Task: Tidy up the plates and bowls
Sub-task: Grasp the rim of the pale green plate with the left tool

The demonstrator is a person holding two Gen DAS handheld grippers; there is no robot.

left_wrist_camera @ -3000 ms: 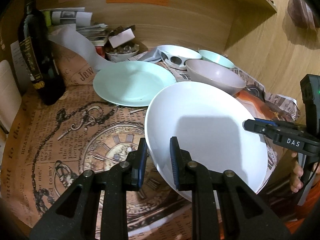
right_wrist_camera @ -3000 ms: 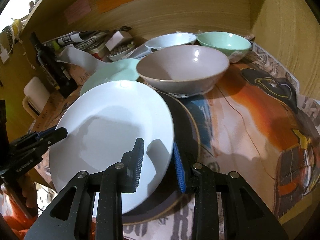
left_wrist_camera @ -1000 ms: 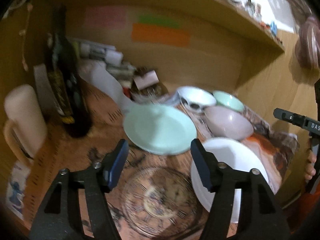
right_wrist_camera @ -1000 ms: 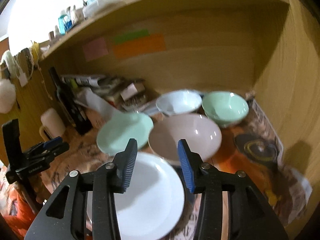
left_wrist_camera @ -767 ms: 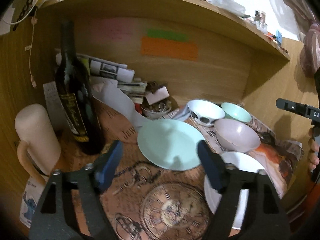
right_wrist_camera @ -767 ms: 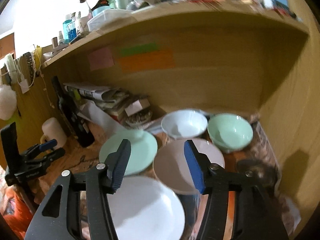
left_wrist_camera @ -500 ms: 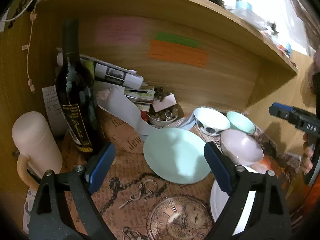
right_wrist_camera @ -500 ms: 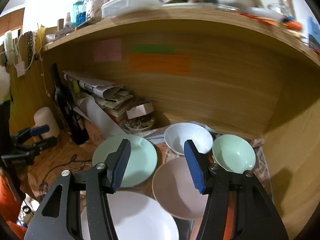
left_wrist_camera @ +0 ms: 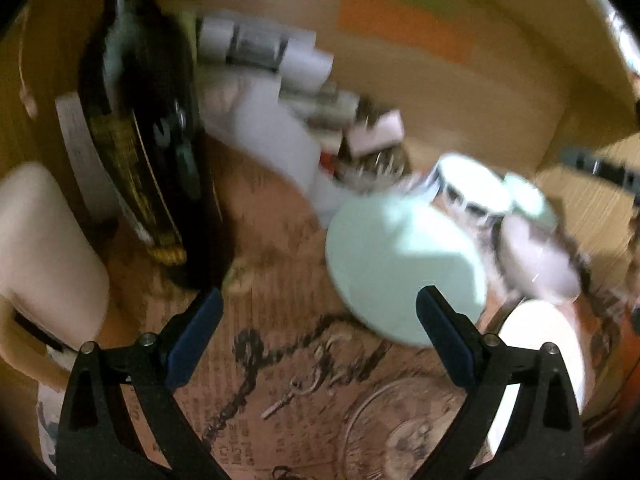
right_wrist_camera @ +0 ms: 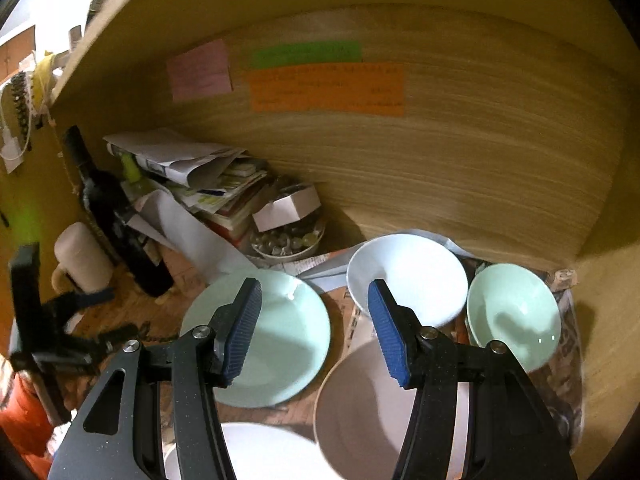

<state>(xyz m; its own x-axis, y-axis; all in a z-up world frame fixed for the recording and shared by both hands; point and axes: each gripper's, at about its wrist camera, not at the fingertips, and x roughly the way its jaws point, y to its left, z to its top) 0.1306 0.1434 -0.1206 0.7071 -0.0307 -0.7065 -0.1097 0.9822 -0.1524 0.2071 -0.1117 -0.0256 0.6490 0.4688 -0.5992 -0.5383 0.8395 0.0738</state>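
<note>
A printed paper cover [right_wrist_camera: 558, 380] spreads over the wooden bench [right_wrist_camera: 132, 304]. On it lie a mint plate [right_wrist_camera: 276, 344], white plate [right_wrist_camera: 256, 456], three bowls at right, and a dark bottle [right_wrist_camera: 120, 220], cream mug [right_wrist_camera: 82, 258] and paper pile [right_wrist_camera: 200, 184] at left.

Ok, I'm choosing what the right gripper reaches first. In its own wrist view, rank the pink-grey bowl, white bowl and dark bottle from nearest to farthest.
1. Pink-grey bowl: nearest, just beneath the right gripper.
2. White bowl: farther back, right of centre, near the back wall.
3. Dark bottle: farthest, in the far left corner beside the paper pile.
</note>
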